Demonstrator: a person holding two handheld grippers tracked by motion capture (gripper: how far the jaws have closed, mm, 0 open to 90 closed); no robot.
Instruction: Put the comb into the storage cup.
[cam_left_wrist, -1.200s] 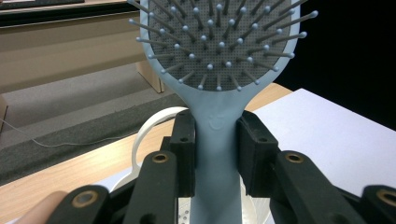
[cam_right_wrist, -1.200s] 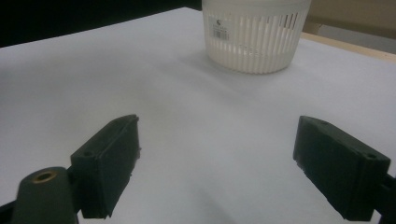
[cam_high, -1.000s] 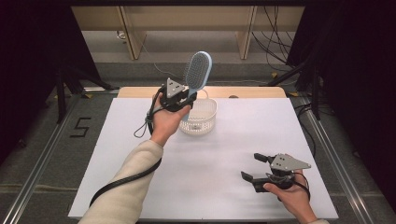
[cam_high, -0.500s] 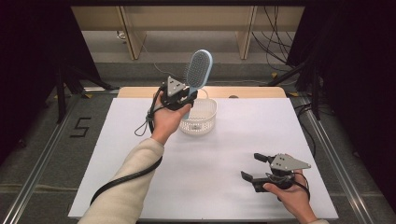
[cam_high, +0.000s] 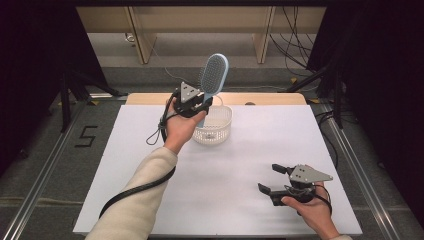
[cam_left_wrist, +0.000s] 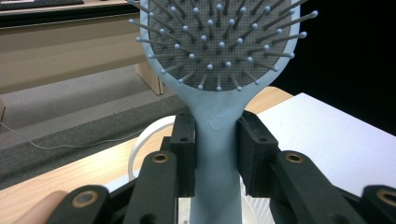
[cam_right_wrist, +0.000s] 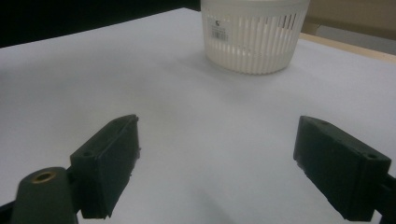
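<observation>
White sheeting covered the counter (cam_high: 150, 150) in the high view, with a strip of bare wood along its far edge and dark floor falling away on both sides. One basket (cam_high: 216, 125) stood near the far edge, a little left of centre. All the near half of the sheet lay bare, wide room between the basket and the near edge. One brush (cam_high: 212, 80) stood upright above the basket's left rim, head up, its handle clamped in the left claw (cam_high: 200, 107). The right claw (cam_high: 272, 179) lay low over the near right part of the sheet, close to the near edge, well apart from the basket, its jaws spread and holding nothing. Two claws, one brush, one basket in all.

From the left gripper view, both pads pressed the brush (cam_left_wrist: 217, 130) handle just below the head, one on each side, the bristles facing the camera. A curve of the basket (cam_left_wrist: 140, 144) rim showed behind the left jaw, with the counter (cam_left_wrist: 327, 135) edge running off to the right.

From the right gripper view, the two jaws stood far apart over bare counter (cam_right_wrist: 140, 70) with nothing between them. Ahead stood the basket (cam_right_wrist: 254, 42), apart from the jaws, a label on its slatted wall, open sheet all around it.
</observation>
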